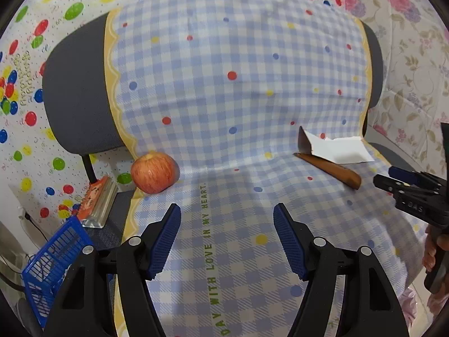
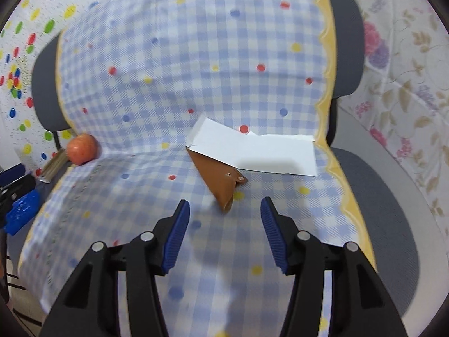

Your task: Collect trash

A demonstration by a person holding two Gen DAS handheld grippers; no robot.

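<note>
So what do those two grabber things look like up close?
Both look alike. The left gripper and right gripper each have two black plastic arms shaped like tongs, with round silver pins at the joints. The jaws carry bright blue pads with a ribbed, bumpy surface. In the left view, the right gripper's black body has small letters moulded on its side, too small to read for certain.

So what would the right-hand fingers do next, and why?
Probably ease forward toward the white paper scrap. The right gripper is open and empty, the scrap lies just beyond it, partly over the brown pouch, and looks like the trash here.
</note>
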